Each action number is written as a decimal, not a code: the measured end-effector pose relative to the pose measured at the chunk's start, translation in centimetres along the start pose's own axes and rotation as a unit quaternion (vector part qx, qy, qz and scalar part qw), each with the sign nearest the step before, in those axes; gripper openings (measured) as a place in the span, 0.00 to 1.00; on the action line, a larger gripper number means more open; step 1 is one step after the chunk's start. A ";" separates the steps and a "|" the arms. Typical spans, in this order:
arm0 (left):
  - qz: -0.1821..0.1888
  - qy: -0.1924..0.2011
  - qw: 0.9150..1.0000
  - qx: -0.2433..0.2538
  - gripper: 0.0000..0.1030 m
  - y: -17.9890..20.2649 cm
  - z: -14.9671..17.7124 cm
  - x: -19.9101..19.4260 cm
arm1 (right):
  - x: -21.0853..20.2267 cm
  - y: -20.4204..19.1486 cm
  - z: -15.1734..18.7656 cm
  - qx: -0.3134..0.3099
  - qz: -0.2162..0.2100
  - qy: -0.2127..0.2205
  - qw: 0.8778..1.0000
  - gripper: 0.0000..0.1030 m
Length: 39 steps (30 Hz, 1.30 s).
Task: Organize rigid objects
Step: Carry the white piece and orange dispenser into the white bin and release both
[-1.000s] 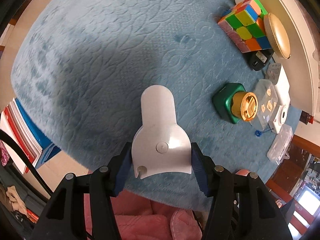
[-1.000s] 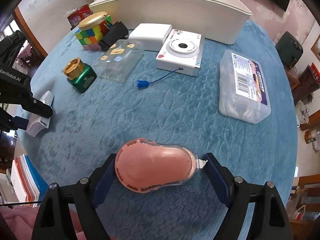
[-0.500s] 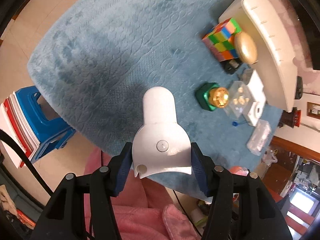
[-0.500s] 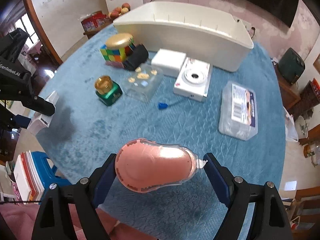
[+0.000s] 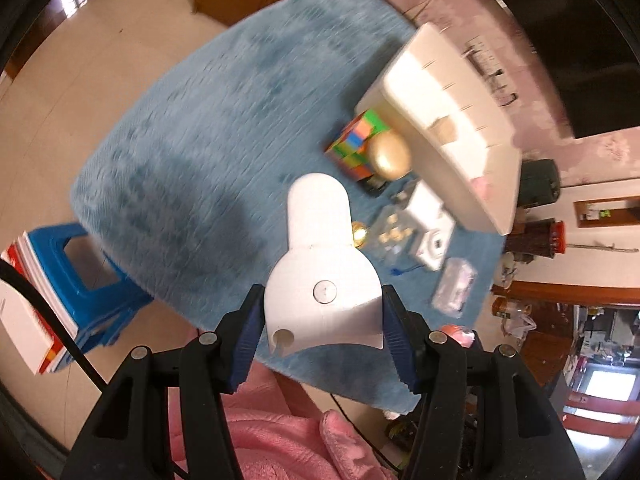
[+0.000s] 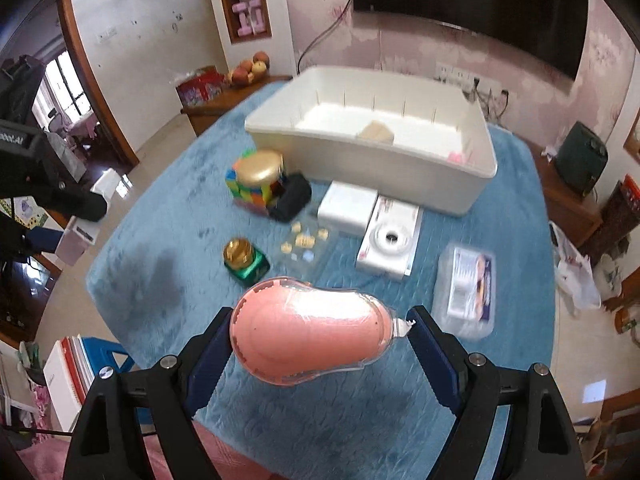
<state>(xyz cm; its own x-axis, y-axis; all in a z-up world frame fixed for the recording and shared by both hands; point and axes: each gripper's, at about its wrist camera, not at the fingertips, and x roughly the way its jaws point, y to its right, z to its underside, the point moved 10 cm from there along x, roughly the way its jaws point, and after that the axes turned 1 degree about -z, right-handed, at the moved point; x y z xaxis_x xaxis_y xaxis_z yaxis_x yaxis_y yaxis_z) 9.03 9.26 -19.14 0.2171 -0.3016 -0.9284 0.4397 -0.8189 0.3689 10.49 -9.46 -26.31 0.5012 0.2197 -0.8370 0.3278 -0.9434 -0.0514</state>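
Blue plush cloth covers the round bench (image 6: 192,184), which stands in a living room with a dark television on the far wall. Most of the sorting looks still to come.

Left claw (image 5: 322,320) is closed on the broad end of a white plastic piece (image 5: 320,264), held clear above the near edge of the bench. Ahead of it and to its right lie a colour cube (image 5: 354,146) with a gold-lidded jar (image 5: 390,156) against it, a clear box (image 5: 394,230) of small pale bits, and a white camera (image 5: 434,246).

Right claw (image 6: 320,338) is clamped wide across a pink dispenser in a clear shell (image 6: 308,336), also lifted off the cloth. Just beyond its left finger sits a green bottle with a gold cap (image 6: 244,260); beyond its right finger, a clear lidded case (image 6: 466,290).

Farthest from both claws, the white bin (image 6: 372,160) holds only a beige block (image 6: 376,132) and something small and pink (image 6: 456,156) at its right end. By my reckoning two items are stored, two are in hand, and the rest remain on the bench.
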 end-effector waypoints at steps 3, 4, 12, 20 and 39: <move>0.010 0.021 1.000 0.017 0.58 1.8 -1.0 -1.1 | -0.8 0.3 -1.7 0.006 -0.001 0.019 1.000 0.83; 0.010 0.027 0.999 0.023 0.58 2.3 -1.3 -1.3 | -1.0 0.4 -2.2 0.006 -0.001 0.026 1.000 0.83; 0.008 0.081 0.995 0.057 0.58 5.7 -4.0 -3.6 | -2.9 1.1 -6.2 -0.001 0.007 0.076 0.997 0.83; 0.014 0.106 0.990 0.094 0.58 9.0 -6.7 -4.2 | -3.0 2.5 -9.2 0.005 0.016 0.105 0.994 0.83; 0.002 0.144 0.969 0.201 0.58 15.6 -12.6 -0.1 | 1.2 5.9 -15.1 0.038 0.024 0.130 0.991 0.83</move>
<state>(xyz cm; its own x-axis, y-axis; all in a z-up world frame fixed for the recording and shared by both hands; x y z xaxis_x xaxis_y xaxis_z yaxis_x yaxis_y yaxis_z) 26.78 2.67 -12.74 0.4785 -0.2038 -0.8541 0.0766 -0.9593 0.2718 25.08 -10.99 -19.35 0.7071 0.2207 -0.6717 0.2414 -0.9683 -0.0640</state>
